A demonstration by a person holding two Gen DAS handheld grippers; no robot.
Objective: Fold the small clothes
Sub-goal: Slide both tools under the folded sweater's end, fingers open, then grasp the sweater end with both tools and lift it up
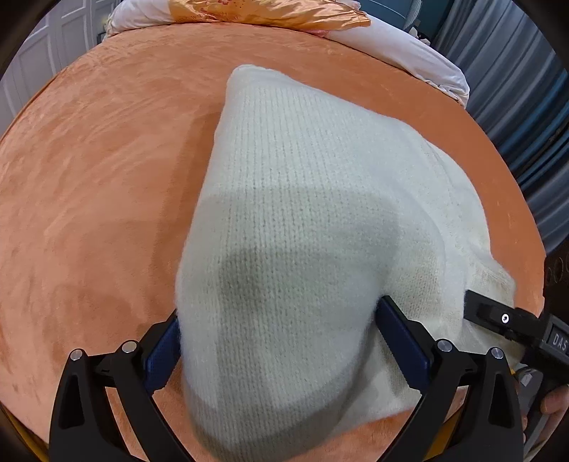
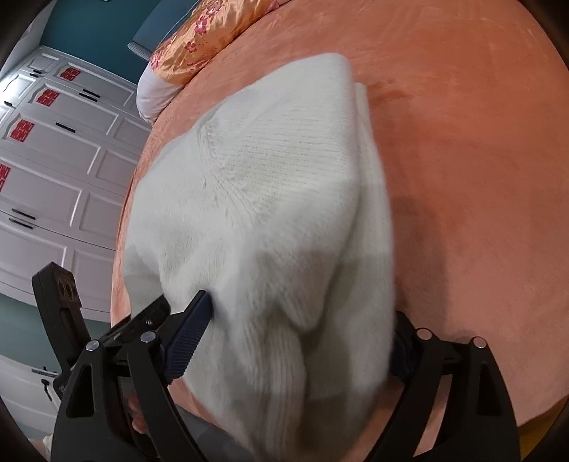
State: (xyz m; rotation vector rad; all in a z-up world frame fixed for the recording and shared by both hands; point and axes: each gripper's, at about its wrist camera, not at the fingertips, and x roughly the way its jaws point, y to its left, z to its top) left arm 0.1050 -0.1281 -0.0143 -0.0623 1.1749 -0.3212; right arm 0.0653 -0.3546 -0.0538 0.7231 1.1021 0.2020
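Observation:
A cream-white knitted garment (image 1: 302,220) lies folded on an orange bedspread (image 1: 106,160). In the left wrist view my left gripper (image 1: 281,337) stands open, its blue-padded fingers (image 1: 402,341) wide apart on either side of the garment's near end, which bulges up between them. In the right wrist view the same garment (image 2: 270,199) fills the middle. My right gripper (image 2: 302,337) is also open, with the knit bunched between its fingers (image 2: 188,334); the right finger is mostly hidden by the cloth. The right gripper also shows in the left wrist view (image 1: 505,323), at the garment's right edge.
A satin orange pillow (image 1: 270,10) and white bedding (image 1: 409,53) lie at the far end of the bed. White wardrobe doors (image 2: 53,160) stand beyond the bed's left edge in the right wrist view. Blue curtains (image 1: 515,89) hang to the right.

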